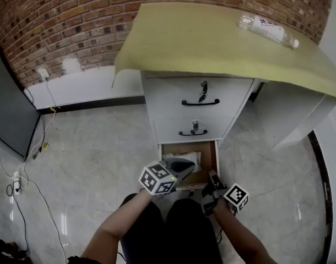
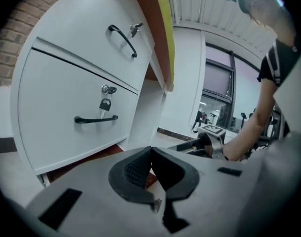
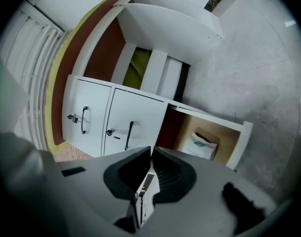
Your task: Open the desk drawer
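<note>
While left gripper (image 2: 150,149), right gripper (image 3: 151,150) pressed together, empty: bottom drawer (image 1: 209,161) open, marble floor (image 1: 91,158).

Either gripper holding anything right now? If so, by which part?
Nothing is held. The left gripper and the right gripper each show jaws together with nothing between them. The bottom drawer already stands open.

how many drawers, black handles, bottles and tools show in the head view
drawers: 3 - top drawer, middle drawer, bottom drawer pulled open
black handles: 2 - upper handle, lower handle
bottles: 1 - bottle
tools: 2 - left tool, right tool
total: 8
</note>
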The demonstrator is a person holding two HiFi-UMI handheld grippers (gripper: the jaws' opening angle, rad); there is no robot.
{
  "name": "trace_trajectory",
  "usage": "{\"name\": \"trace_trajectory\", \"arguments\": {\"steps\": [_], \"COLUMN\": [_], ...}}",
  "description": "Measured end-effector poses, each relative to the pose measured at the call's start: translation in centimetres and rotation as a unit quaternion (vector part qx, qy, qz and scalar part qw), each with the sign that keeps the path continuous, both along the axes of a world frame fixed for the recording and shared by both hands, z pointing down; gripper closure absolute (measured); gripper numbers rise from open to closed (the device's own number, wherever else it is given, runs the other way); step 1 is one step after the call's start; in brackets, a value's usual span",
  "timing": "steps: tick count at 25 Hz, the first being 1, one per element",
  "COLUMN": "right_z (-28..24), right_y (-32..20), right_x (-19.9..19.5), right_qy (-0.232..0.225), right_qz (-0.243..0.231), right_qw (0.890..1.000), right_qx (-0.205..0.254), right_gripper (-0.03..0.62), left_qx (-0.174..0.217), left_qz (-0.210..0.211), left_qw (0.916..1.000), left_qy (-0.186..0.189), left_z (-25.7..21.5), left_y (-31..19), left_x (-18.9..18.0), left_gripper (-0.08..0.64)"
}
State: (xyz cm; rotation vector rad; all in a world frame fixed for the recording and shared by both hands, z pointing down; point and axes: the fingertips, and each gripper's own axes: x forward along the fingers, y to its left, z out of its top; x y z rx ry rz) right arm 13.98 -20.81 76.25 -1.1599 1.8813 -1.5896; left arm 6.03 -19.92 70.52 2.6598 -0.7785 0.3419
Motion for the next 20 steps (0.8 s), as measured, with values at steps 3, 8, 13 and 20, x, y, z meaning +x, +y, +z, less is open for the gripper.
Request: {"name": "trace_trajectory", "arguments": {"steps": [3,8,13,20], "right_z": [-2.4,-5.8,-7.4,-8.9], "right_y": [-1.2,-1.6,-1.3,-2.2], "right_x": [-0.8,-2.7,-4.4,-4.5], "right_qy": [0.033,0.067,0.098,0.055], "right_qz": [-0.023,-0.076,-0.122,-0.117], "right_qw": [0.997,0.983,0.968,0.975], "right_qx": [0.062,0.153,0.198,0.183], "right_gripper": [0.571,0.571,0.571,0.569], "left_qx": [0.010,0.009,-0.007,0.022], "left_qz": [-0.001,-0.024,-0.058,-0.056], "left_qw": [0.9999,0.9996,0.9971,0.9975], "left_qy": [-0.010,0.013,0.049,0.038], "left_z": [0.6,0.4,-0.3,-0.9], "left_y": [-0.4,-1.0,-1.7,-1.5], "left_x": [0.9,-0.1,-1.6,-1.3], "left_gripper": [0.549,0.549,0.549,0.549]}}
